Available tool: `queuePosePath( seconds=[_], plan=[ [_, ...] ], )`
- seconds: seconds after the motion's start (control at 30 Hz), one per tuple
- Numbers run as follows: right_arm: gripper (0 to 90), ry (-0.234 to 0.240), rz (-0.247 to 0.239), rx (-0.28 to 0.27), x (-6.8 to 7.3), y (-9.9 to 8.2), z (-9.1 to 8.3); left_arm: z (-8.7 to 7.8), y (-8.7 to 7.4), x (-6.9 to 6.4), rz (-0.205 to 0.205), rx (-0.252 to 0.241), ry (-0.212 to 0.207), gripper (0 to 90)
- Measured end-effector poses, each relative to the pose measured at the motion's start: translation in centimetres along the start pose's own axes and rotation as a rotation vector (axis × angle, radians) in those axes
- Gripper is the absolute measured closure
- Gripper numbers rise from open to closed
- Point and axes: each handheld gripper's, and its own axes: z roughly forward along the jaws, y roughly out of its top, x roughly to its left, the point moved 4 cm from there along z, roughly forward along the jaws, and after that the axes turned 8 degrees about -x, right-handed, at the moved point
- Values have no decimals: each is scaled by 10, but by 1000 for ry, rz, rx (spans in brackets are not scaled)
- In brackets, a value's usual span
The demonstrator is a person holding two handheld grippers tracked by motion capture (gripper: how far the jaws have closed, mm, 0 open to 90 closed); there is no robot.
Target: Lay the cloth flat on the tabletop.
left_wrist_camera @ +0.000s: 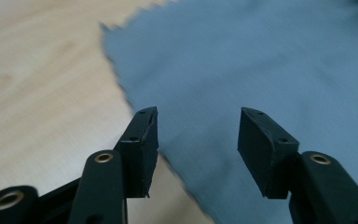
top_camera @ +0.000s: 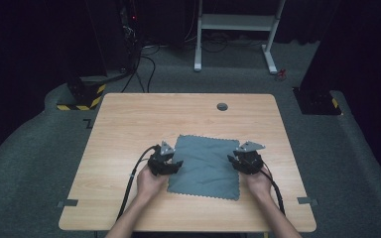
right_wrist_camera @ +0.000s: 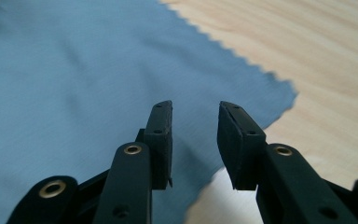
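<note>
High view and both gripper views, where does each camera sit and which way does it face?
High view: above the person's side, looking forward and down on the wooden table; forearms, left gripper, right gripper.
Left gripper view: along its open jaws at the grey cloth.
Right gripper view: along its open jaws at the cloth's opposite edge.
Shared: cloth and table.

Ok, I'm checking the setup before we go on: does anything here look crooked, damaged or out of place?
Nothing stands out. The grey cloth lies flat and unfolded on the table, only slightly turned against its edges. Its zigzag border looks cut that way, not torn. The left gripper and right gripper are open over opposite edges.
</note>
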Motion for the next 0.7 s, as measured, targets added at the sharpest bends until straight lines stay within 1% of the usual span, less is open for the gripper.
queuePosePath(
  seconds=[0.03,0.1,0.13,0.2,0.27,0.3,0.33,0.37,0.4,0.43,0.47,0.53,0.6,0.67,0.7],
  plan=[
    [658,8,-2,0,4,-4,-4,-6,-6,-6,12,4,-11,480],
    [655,15,3,-7,8,-9,-10,-12,-11,-11,25,5,-15,481],
    [652,19,11,-6,10,-12,-11,-13,-13,-12,31,11,-11,481],
    [638,13,6,14,10,-17,-10,-14,-16,-13,51,22,2,482],
    [619,19,9,31,9,-24,-7,-15,-18,-13,35,12,3,485],
    [611,31,26,19,8,-26,-7,-16,-19,-14,27,7,3,485],
    [603,45,48,14,6,-28,-8,-16,-20,-14,28,1,6,489],
    [594,51,47,13,6,-28,-9,-17,-21,-15,36,-2,12,493],
    [583,53,32,8,5,-29,-9,-19,-22,-17,35,-6,10,503],
    [567,55,23,10,4,-29,-9,-20,-23,-18,39,-10,18,510],
    [548,57,25,12,3,-29,-9,-21,-24,-20,43,-14,25,510],
    [545,73,34,14,-1,-28,-8,-24,-27,-22,47,-36,35,521],
    [546,78,27,10,-3,-28,-6,-26,-31,-22,27,-60,40,531],
    [547,80,30,10,-3,-28,-6,-28,-33,-23,-5,-61,40,530],
    [547,84,29,10,-4,-28,-6,-29,-34,-23,-7,-60,41,531]
  ],
)
